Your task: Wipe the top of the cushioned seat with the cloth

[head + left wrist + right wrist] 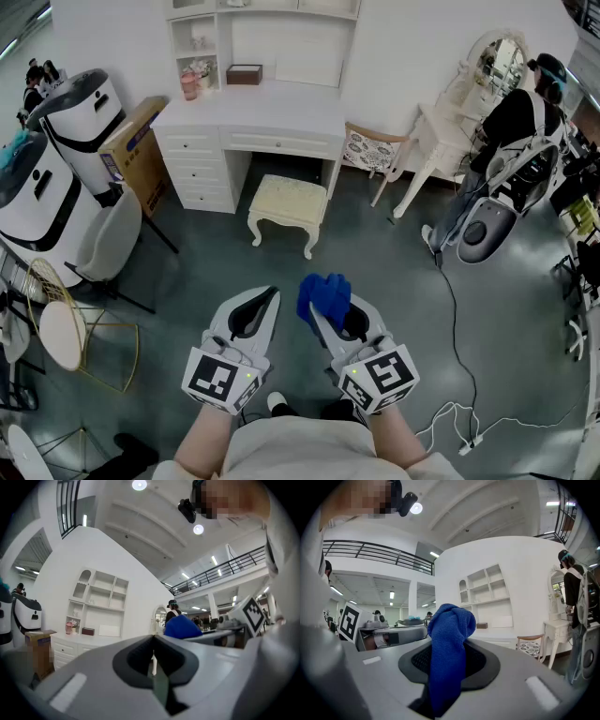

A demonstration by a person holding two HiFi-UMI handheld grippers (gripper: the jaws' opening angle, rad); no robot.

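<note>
Cushioned seat (289, 200), cream top on white legs, stands on the grey floor (394, 281) just in front of the white desk (272, 111), top bare, nothing touching it. Both grippers are held well short of the seat, on the near side of it, side by side over the floor. Right gripper (319, 311) is clamped on the blue cloth (324, 296); the cloth bunches up out past the jaw tips, pointing toward the seat, well apart from it. Left gripper (270, 298) has its jaws closed together with nothing between them. A chair with a patterned pad (367, 148) is right of the seat, a cardboard box (139, 150) left of it, and a person (511, 122) stands far right of it.
</note>
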